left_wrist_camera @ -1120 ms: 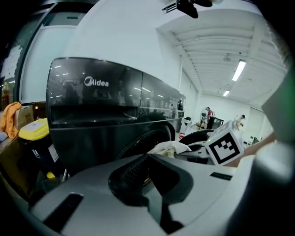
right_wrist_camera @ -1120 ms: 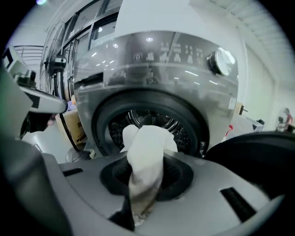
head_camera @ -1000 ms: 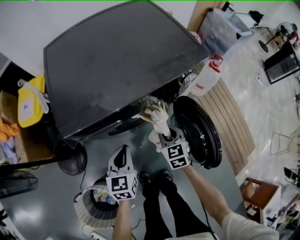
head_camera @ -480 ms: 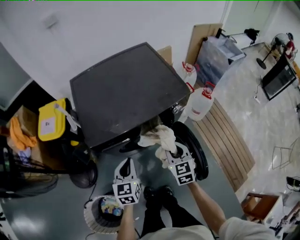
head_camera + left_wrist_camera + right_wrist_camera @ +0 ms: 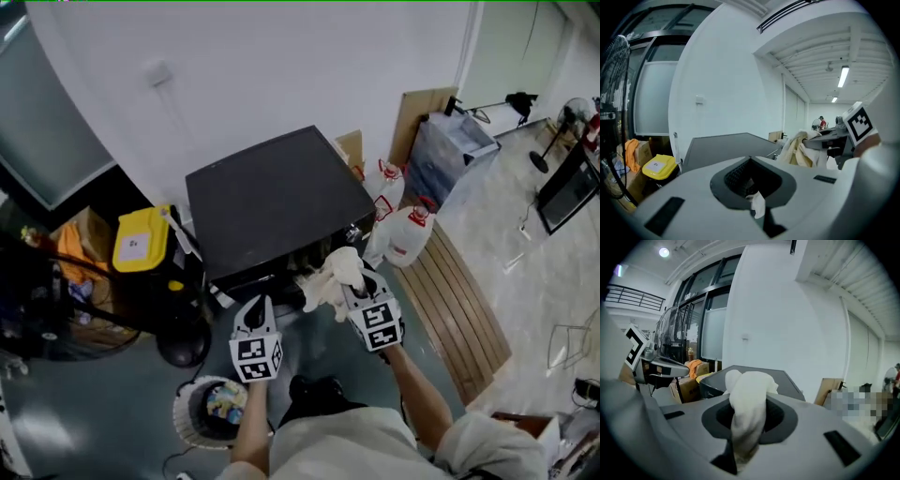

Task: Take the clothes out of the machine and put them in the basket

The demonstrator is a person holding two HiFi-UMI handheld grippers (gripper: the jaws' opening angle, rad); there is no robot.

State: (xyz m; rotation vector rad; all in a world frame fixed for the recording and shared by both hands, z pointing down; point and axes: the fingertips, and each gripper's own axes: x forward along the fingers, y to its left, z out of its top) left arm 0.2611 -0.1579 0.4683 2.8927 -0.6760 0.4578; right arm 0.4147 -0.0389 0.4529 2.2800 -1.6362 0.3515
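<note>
- Since the earlier frame both grippers have come up and the person has straightened. The cream cloth [image 5: 336, 274], which was then stretched out of the drum mouth, is now bunched at the right gripper [image 5: 361, 284] in front of the machine [image 5: 277, 197].
- The right gripper's jaws are nearly together and pinch a thick fold of the cloth. The rest spills up over the jaws and hangs down from them. It seems free of the drum, though the head view does not show the opening itself.
- The left gripper [image 5: 255, 316] carries no garment. Its jaws sit together, with only a small white scrap at their seam, and what that scrap is I cannot tell. It hovers beside the right gripper, off the machine's front edge.
- The basket [image 5: 185, 412] stands on the floor [image 5: 112, 412] before the machine's front left corner, below and a little left of the left gripper. Some colourful clothes already lie in it.
- Step in hand, as I judge it: the garment has been lifted out, and the carry to the basket is not yet made.
- Next, the right gripper needs to swing left across the body and down over the basket, then release once the trailing cloth is inside the rim. The left gripper should stay out of that path.
</note>
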